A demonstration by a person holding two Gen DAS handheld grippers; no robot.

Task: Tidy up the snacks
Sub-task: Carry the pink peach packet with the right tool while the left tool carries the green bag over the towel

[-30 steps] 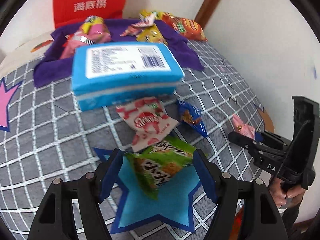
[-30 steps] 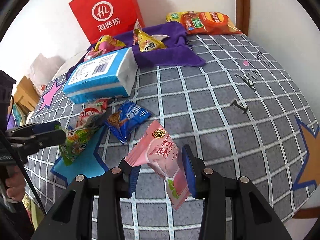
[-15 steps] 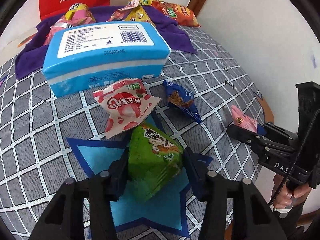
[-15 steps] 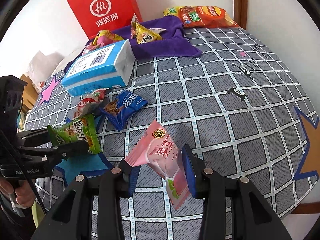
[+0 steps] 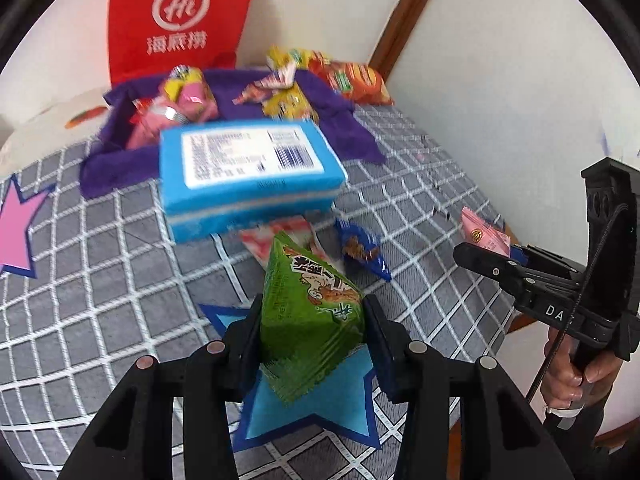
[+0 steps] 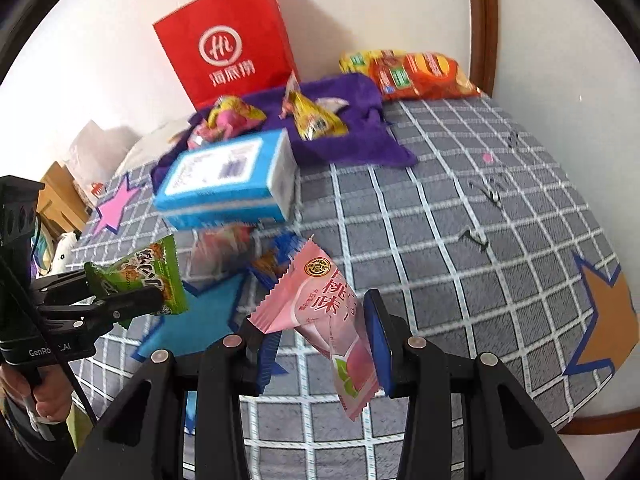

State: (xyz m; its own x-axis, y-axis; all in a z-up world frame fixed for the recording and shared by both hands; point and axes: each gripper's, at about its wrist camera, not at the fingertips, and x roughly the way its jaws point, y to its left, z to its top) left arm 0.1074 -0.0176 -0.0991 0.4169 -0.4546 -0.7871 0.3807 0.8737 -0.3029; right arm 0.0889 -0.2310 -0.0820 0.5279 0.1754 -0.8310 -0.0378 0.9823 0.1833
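From my left wrist camera, my left gripper (image 5: 310,322) has just closed its jaws on the green snack packet (image 5: 310,312), pinching it above the blue star on the checked bedspread (image 5: 100,272). The blue box (image 5: 248,176) lies toward the far edge, against the purple cloth (image 5: 344,136).

From my right wrist camera, my right gripper (image 6: 320,344) pinches the pink snack packet (image 6: 324,320), clear of the bedspread. The red bag (image 6: 224,40) stands at the far edge.
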